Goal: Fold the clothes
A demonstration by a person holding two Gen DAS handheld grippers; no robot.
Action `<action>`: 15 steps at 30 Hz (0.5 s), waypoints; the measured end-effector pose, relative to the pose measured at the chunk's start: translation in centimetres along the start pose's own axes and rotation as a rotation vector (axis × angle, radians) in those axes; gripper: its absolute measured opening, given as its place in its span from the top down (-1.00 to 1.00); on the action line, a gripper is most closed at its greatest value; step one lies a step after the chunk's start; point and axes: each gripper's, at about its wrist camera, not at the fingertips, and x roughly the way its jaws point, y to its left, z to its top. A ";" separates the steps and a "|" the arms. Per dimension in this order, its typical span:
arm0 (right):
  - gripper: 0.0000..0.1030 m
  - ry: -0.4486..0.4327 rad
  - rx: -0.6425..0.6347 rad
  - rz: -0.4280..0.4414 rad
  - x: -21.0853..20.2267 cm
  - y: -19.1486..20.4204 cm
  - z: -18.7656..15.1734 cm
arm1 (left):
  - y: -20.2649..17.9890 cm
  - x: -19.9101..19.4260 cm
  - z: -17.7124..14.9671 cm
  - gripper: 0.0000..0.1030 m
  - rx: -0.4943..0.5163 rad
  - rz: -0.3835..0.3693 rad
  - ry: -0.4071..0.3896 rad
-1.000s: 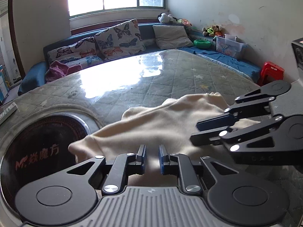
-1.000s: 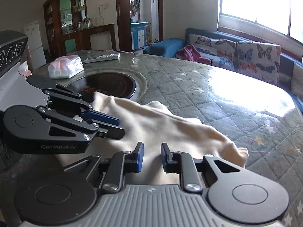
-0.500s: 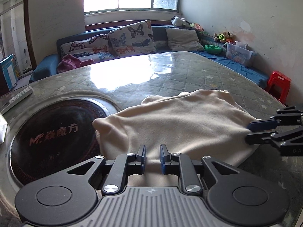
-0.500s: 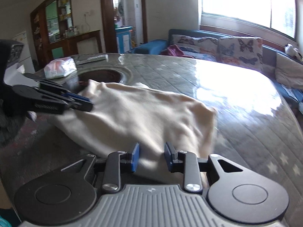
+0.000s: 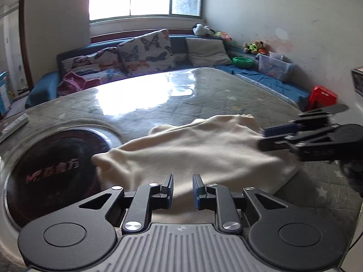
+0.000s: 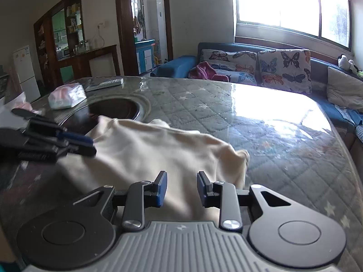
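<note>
A cream garment [image 5: 192, 149] lies spread on the quilted table [image 5: 181, 104], its left corner over the dark round inset [image 5: 56, 158]. My left gripper [image 5: 182, 181] sits low at the garment's near edge, open, and the cloth shows flat through the narrow gap with the pads not pressing on it. It also appears in the right wrist view as the left gripper [image 6: 93, 146], its tips at the cloth's left edge. My right gripper [image 6: 181, 179] is open over the near edge of the garment [image 6: 147, 151]. The left wrist view shows the right gripper [image 5: 262, 139] at the cloth's right edge.
A tissue pack [image 6: 67, 96] and a remote [image 6: 105, 83] lie at the table's far left beyond the round inset [image 6: 113, 108]. A blue sofa with butterfly cushions [image 5: 145, 52] runs behind the table. A red stool [image 5: 322, 97] stands by the right wall.
The two grippers have drawn apart from each other and the garment now lies wider and flatter. The right gripper's jaws have widened; the left's gap grew only slightly.
</note>
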 end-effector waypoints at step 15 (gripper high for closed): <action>0.45 0.028 0.015 -0.060 5.1 -1.7 2.3 | -1.2 1.5 -0.5 0.57 0.013 -0.004 0.048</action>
